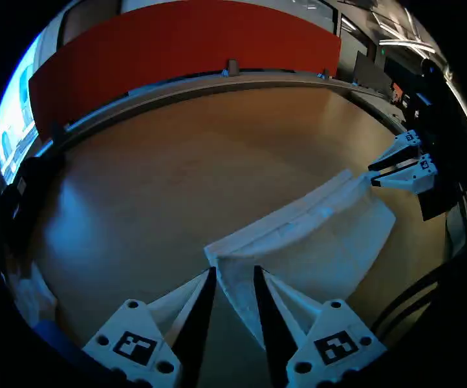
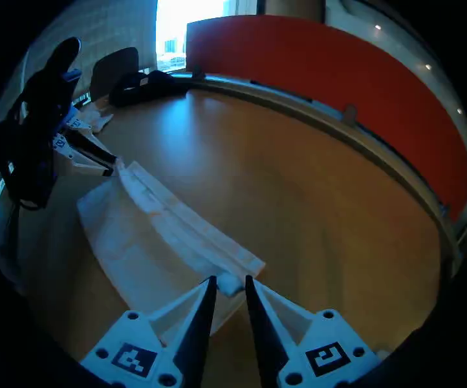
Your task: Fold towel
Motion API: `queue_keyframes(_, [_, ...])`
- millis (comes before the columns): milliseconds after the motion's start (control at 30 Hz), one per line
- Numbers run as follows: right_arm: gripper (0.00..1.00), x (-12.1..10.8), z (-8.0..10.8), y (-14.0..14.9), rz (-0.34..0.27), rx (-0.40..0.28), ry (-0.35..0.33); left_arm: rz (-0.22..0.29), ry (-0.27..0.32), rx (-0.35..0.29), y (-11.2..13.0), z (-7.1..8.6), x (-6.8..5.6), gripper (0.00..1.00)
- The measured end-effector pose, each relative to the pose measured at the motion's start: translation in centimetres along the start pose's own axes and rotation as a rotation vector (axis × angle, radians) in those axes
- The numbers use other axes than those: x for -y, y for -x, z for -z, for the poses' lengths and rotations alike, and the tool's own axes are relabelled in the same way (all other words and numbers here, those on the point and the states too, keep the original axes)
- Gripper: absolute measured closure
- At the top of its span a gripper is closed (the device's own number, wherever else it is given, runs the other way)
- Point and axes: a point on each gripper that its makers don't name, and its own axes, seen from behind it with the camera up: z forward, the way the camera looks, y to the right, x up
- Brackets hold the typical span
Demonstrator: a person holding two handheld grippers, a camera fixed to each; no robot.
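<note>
The left hand-held gripper (image 1: 233,271) is pinching one end of the white towel (image 1: 317,239), its fingers standing narrow with the cloth running down between them. The right hand-held gripper (image 2: 229,279) is pinching the other end, its fingers also narrow and pressing on a bunched corner. The towel is lying partly folded on the wooden desk (image 1: 188,161), stretching as a long band from one hand-held gripper to the other, with a doubled strip running along its far edge and a single layer spreading toward the near side. In the left gripper view, the right hand-held gripper (image 1: 370,178) is showing at the far right, its fingers closing together on the towel's corner. In the right gripper view, the left hand-held gripper (image 2: 114,165) is showing at the far left, likewise meeting the towel (image 2: 143,220) at its corner. A red partition (image 1: 188,45) is standing along the desk's far edge.
</note>
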Motion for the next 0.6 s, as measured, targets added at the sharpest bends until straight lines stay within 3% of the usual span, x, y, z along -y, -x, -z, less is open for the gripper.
queue_keyframes(133, [0.51, -0.8, -0.1, -0.2, -0.002, -0.005, 0.025, -0.004, -0.013, -0.004, -0.2, 0.0, 0.6, 0.43])
queue_keyframes(233, [0.21, -1.3, 0.0, -0.5, -0.005, -0.018, 0.039, -0.004, -0.022, -0.01, -0.4, 0.2, 1.1, 0.38])
queue_keyframes(300, [0.09, -1.5, 0.2, -0.7, -0.007, -0.026, 0.044, -0.002, -0.023, -0.012, -0.5, 0.4, 1.2, 0.36])
queue_keyframes(400, [0.07, -1.5, 0.4, -0.6, -0.013, -0.027, 0.044, 0.006, -0.018, -0.012, -0.4, 0.5, 1.1, 0.26])
queue_keyframes(600, [0.07, -1.1, 0.9, -0.4, -0.02, -0.029, 0.037, 0.014, -0.019, -0.012, -0.1, 0.8, 0.9, 0.24])
